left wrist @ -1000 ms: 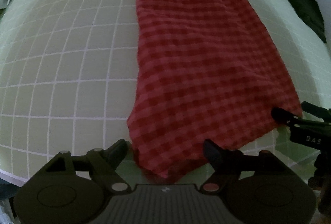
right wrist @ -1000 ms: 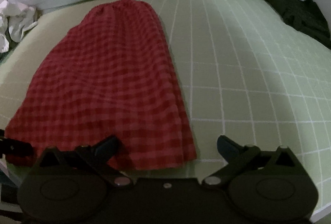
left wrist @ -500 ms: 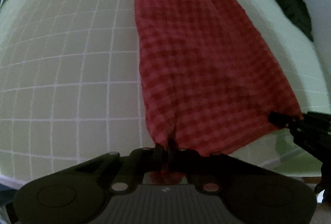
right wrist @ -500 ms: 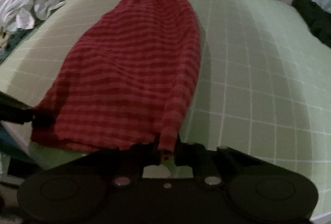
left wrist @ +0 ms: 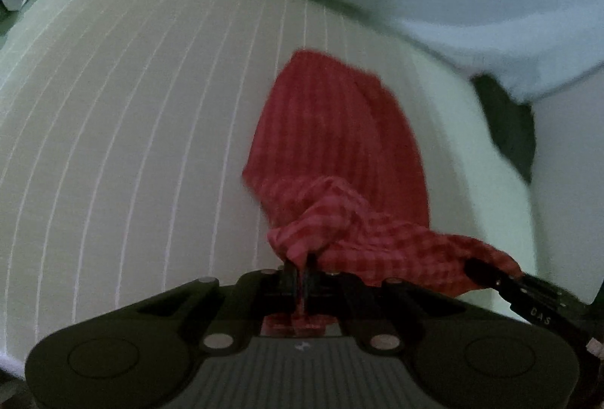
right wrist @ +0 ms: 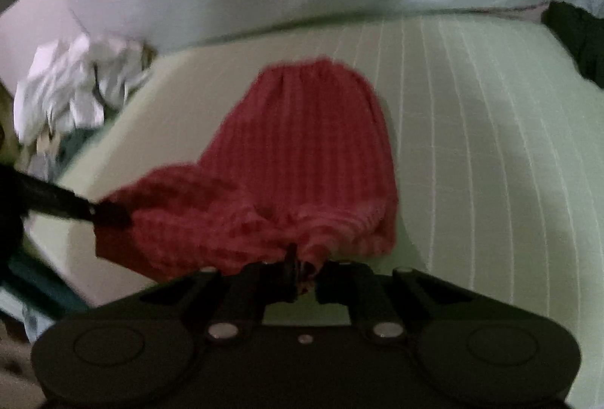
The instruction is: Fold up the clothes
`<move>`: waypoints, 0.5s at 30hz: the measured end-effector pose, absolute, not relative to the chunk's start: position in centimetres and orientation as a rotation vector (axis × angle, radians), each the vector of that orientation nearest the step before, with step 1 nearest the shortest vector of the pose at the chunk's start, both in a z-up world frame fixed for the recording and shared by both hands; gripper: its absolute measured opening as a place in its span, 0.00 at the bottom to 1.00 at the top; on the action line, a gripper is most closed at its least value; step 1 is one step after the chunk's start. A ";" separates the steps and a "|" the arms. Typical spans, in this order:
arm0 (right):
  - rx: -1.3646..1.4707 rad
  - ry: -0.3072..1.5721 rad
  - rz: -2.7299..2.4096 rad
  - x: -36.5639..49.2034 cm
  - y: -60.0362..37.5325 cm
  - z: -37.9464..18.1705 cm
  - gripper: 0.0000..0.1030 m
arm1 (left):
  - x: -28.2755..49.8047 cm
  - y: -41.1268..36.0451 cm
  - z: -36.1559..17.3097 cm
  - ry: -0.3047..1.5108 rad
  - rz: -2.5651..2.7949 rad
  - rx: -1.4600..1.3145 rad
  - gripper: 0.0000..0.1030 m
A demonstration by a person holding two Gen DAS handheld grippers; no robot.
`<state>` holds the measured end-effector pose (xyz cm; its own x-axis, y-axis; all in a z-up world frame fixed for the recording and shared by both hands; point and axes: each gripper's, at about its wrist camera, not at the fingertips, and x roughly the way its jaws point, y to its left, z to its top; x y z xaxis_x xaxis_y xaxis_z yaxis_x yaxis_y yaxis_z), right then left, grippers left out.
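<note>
Red checked cloth (left wrist: 339, 152) lies lengthwise on a pale green bed (left wrist: 132, 107) ruled with white lines, its near hem raised clear of the mattress while the far end rests flat. The left claw (left wrist: 300, 275) is pinched tight on one near corner, with a scrap of fabric poking out behind its jaws. The right claw (right wrist: 302, 269) is clamped just as firmly on the other near corner. The hem sags in a loose swag between the two.

The step in hand looks like a lengthwise fold, near hem carried over to meet the far end. Doing it well would mean keeping both corners level and drawn apart enough to take the slack out of the hem, then laying the edge down square on the far edge before letting go. A lopsided carry would likely leave a diagonal crease.

White laundry (right wrist: 75, 88) sits crumpled at one side of the bed, a dark garment (left wrist: 509, 122) at the other; both lie well apart from the fold's path.
</note>
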<state>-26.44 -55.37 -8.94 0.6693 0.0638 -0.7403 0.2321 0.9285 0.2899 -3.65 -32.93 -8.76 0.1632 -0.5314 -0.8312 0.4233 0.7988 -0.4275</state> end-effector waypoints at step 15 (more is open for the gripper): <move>0.579 0.517 -0.327 -14.3 -63.1 -6.0 0.60 | 7.5 -37.9 -5.2 0.989 -0.547 -0.293 0.70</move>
<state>-14.28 -63.12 -5.98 0.8235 -0.1487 -0.5475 0.4310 0.7915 0.4333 7.55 -37.89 -5.23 0.4305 -0.5601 -0.7077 0.3019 0.8283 -0.4719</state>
